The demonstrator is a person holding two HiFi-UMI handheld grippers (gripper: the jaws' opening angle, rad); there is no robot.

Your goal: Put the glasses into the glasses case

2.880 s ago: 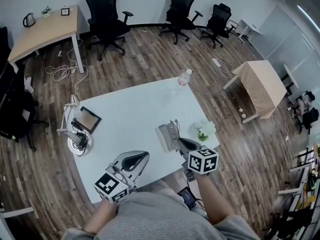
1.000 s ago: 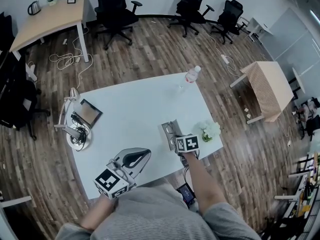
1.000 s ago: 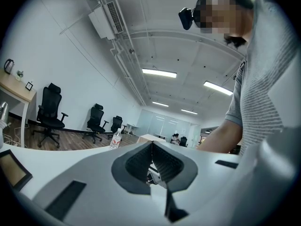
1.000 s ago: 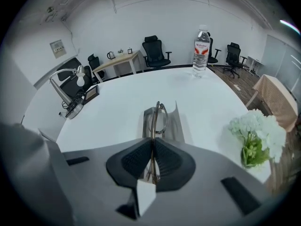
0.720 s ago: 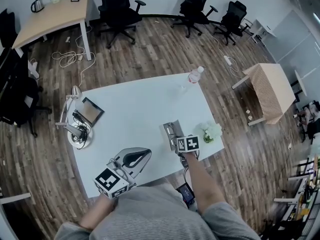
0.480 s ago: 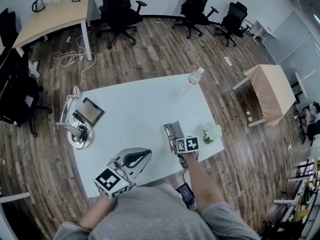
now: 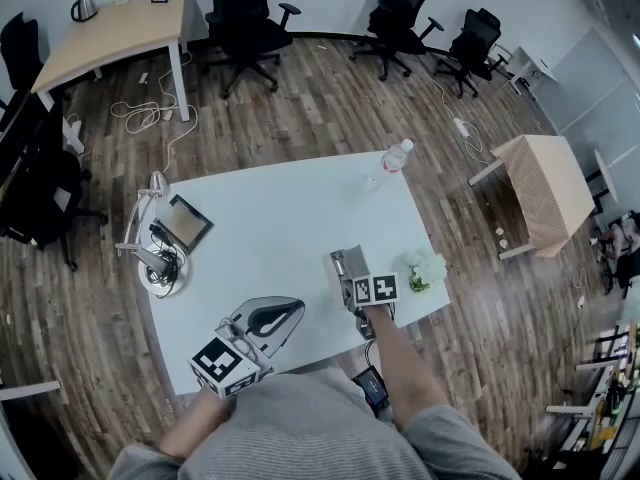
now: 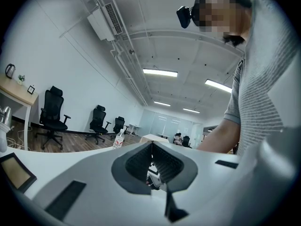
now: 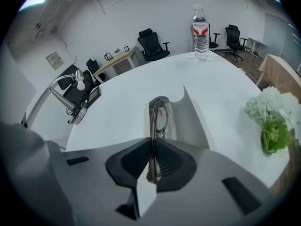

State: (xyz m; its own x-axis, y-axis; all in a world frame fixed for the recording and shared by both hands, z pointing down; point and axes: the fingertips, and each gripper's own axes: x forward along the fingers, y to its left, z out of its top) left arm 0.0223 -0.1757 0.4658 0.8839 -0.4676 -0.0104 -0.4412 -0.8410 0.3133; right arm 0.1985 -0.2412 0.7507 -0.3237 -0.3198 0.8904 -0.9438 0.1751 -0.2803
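The glasses (image 9: 153, 121) hang edge-on, clamped in the right gripper (image 9: 151, 161). Their long axis runs straight out from the jaws, down toward the open glasses case (image 9: 188, 121) just ahead, near the tabletop's (image 7: 270, 218) front right corner beside the flowers (image 9: 275, 114). The left gripper (image 8: 151, 163) rests pinched together on nothing, well apart leftward.

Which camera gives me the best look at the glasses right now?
The right gripper view: the glasses stand edge-on, pinched in the right gripper's jaws, with the open case just beyond. In the head view the gripper covers them. The left gripper view shows none of them.
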